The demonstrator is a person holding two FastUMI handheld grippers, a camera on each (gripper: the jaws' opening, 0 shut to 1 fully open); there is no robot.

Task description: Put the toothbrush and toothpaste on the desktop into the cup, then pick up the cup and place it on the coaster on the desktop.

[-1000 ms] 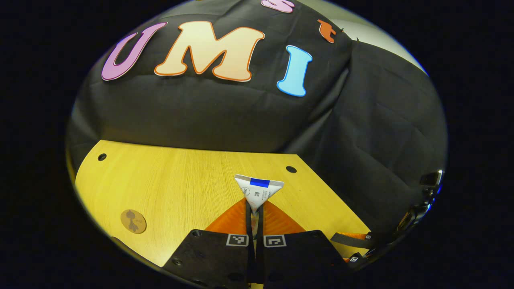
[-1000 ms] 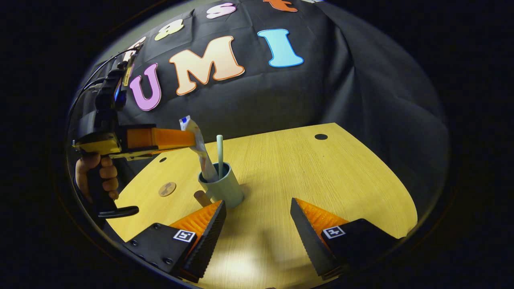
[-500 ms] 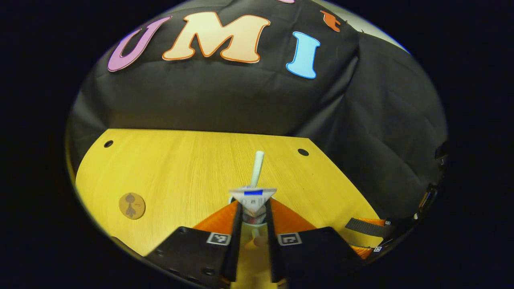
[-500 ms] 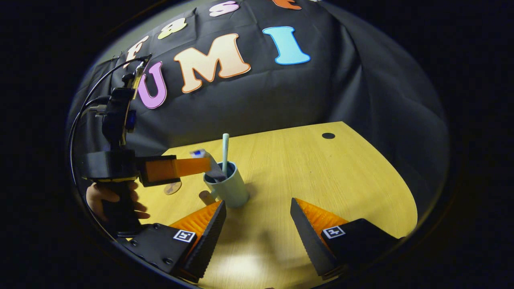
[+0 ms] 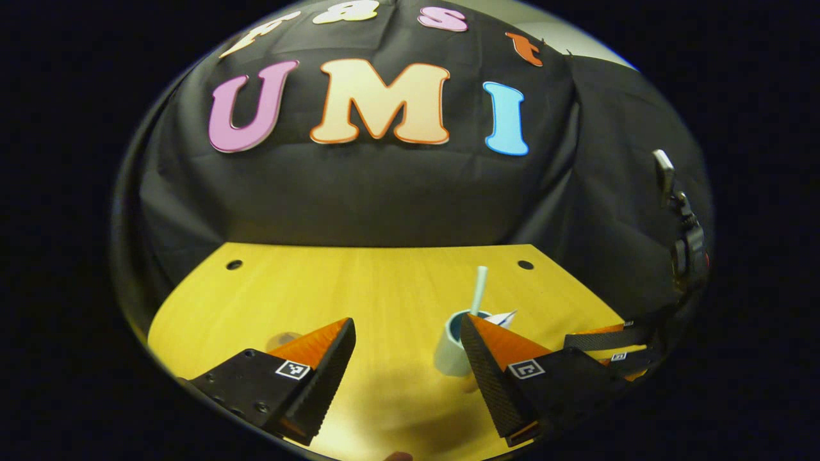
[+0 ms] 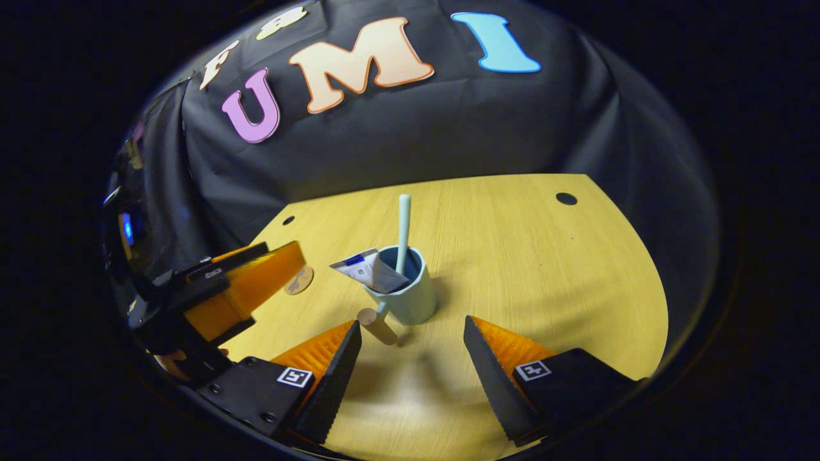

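Cup [image 6: 405, 291] holds toothbrush [image 6: 403, 221] and toothpaste [image 6: 366, 269]; coaster [image 6: 298, 280] sits at its 9 o'clock. Left gripper [image 5: 405, 333] and right gripper [image 6: 412, 333] both spread, empty, above the table [image 6: 544, 269].

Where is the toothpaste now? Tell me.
In the right gripper view, the toothpaste leans out of the cup toward the left, beside the upright toothbrush.

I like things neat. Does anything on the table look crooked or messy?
A little. The toothpaste leans sideways, its flat end poking over the rim of the cup, while the toothbrush stands almost upright. Nothing looks spilled or broken. The cup is not yet on the coaster.
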